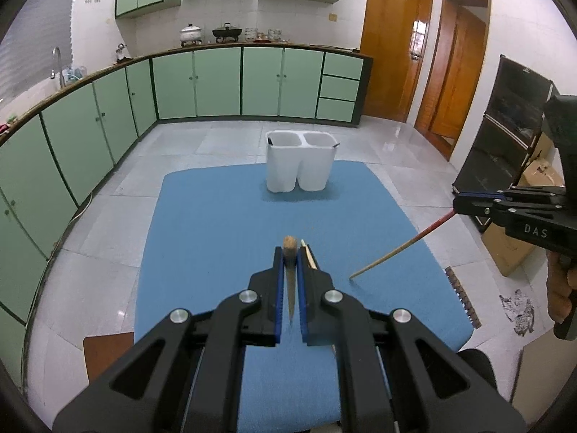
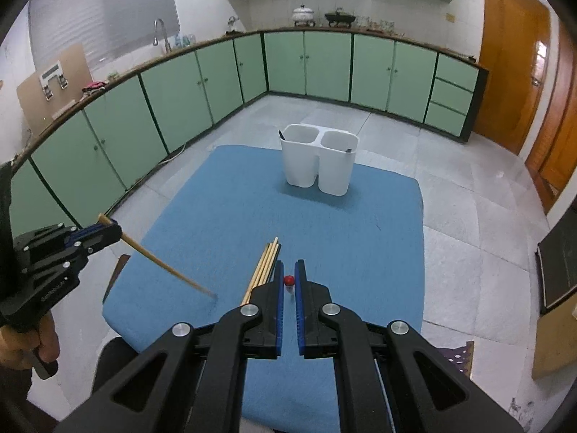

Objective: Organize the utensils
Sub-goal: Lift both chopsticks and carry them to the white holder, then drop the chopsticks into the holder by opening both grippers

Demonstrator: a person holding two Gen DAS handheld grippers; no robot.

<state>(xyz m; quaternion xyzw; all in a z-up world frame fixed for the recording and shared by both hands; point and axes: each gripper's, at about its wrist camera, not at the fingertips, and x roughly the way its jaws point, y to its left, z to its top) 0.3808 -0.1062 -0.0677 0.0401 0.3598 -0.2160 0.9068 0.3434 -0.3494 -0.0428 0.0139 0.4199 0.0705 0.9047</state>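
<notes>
Each gripper pinches one chopstick. The left gripper [image 1: 289,258] has its fingers pressed on a plain wooden chopstick [image 2: 169,269], whose tip slants down to the blue table [image 2: 378,216] near its left edge. The right gripper [image 2: 288,270] clamps a red-ended chopstick [image 1: 400,250], tip touching the table. A chopstick bundle [image 2: 265,265] lies between them. A white two-cup holder [image 2: 319,162] stands at the far edge.

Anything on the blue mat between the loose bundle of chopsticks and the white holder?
Nothing: in the right wrist view, bare blue mat runs from the chopstick bundle to the white two-compartment holder.
</notes>
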